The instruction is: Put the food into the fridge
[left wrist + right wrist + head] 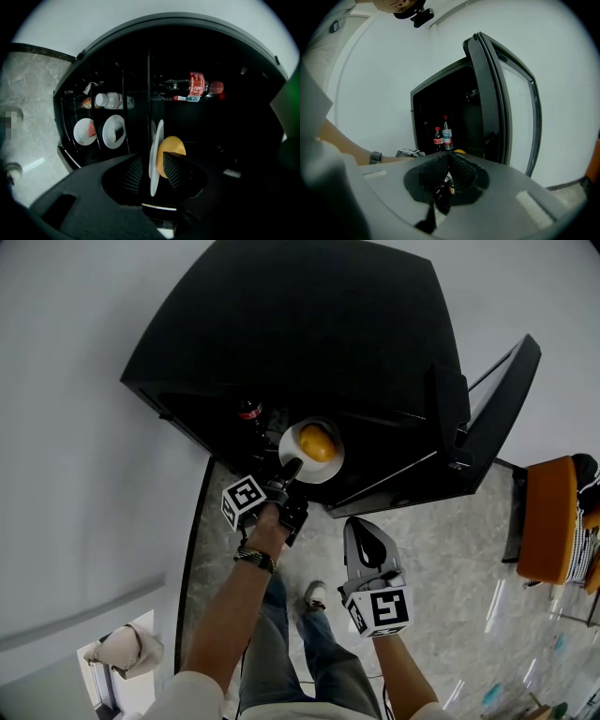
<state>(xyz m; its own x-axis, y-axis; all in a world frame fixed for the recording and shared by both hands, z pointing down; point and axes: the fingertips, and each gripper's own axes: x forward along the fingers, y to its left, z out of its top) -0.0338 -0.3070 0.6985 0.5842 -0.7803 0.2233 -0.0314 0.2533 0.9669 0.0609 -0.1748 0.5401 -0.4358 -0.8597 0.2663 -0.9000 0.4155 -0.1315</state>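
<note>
Your left gripper (153,160): spread, plate (158,136) rim loose between pads (132,174), orange food (172,146) ahead inside fridge (309,324) | your right gripper (449,158): pressed together, empty, farther back

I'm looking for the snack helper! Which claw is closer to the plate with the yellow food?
Left. The left claw, jaws open, straddles the rim of the plate at the fridge; the right claw hangs back outside, shut.
</note>
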